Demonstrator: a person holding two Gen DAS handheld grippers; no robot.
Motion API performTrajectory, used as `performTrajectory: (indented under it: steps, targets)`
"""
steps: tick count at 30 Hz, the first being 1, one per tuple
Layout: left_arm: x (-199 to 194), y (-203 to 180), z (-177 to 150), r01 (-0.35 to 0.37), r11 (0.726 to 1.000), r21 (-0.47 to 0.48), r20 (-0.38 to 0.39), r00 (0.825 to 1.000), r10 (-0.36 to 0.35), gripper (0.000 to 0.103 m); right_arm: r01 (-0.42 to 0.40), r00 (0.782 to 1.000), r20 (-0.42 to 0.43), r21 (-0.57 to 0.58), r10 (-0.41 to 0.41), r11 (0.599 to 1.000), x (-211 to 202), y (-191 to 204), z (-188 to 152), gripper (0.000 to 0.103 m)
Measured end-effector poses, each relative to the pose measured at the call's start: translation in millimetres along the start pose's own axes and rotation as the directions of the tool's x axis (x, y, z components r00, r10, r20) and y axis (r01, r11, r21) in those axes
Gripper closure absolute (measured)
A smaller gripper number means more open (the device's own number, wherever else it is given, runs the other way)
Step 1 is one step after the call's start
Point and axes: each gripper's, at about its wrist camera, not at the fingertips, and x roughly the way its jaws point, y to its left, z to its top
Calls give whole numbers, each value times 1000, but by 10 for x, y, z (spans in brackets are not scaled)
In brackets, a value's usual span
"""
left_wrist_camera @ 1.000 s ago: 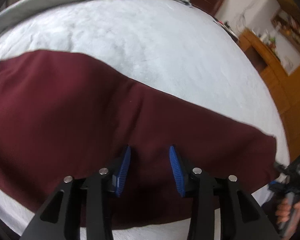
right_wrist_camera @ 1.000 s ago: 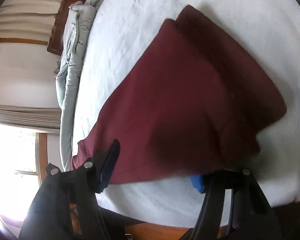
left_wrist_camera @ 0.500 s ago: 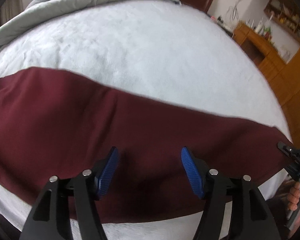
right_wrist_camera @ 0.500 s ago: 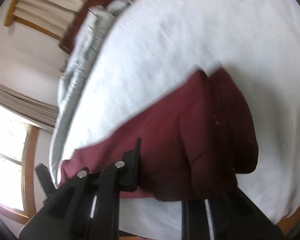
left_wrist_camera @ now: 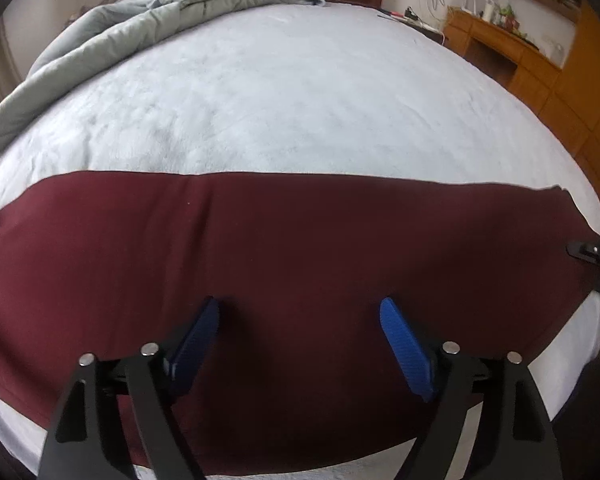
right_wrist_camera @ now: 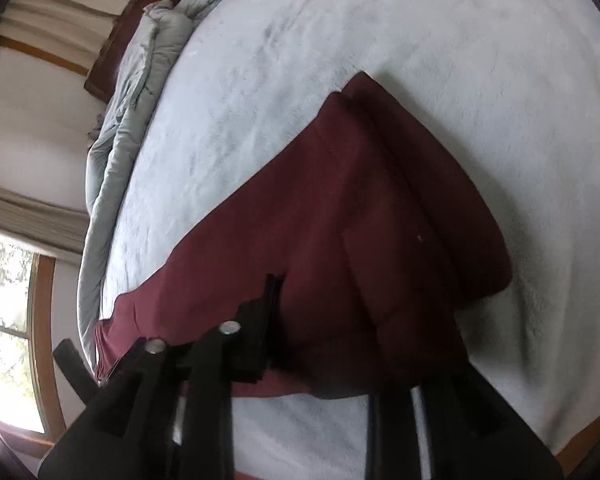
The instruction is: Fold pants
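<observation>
Left wrist view: pants (left_wrist_camera: 300,248) lie as wide maroon band across lower half of frame, flat on bed (left_wrist_camera: 284,92). Left gripper (left_wrist_camera: 300,320) low in frame above pants, blue pads spread wide, nothing between them. Right gripper (right_wrist_camera: 364,316) at bottom centre of right wrist view, fingers buried in folded pants end; grip state cannot tell. Grey quilt (left_wrist_camera: 160,12) bunched upper left.

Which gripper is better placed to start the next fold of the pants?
Right, probably. The right gripper already straddles the end of the pants; the left gripper hangs open over the middle, gripping nothing.
</observation>
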Motion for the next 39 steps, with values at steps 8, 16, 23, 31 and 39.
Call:
performTrajectory:
  steps: [8,16,23,31,39]
  targets:
    - [-146,-13,57,73,996,-42,-11,997,-74,19,177,981,86,-46,-172,983,-523,17,-77,39]
    - [-191,-135,109,63,998,-18,5,998,-63,19,241,969,129,-336,-209,910,-566,261,126,40]
    - [-203,-128,137,52,999,-11,0,999,-52,19,201,979,45,-330,-198,922,-241,135,280,40]
    - [-140,-99,141,45,998,-34,-21,999,-46,19,148,987,7,-379,-158,913,-293,177,233,78]
    - [-204,-94,148,51,997,-53,-1,999,-51,19,192,981,117,-438,-157,878,-575,386,223,93]
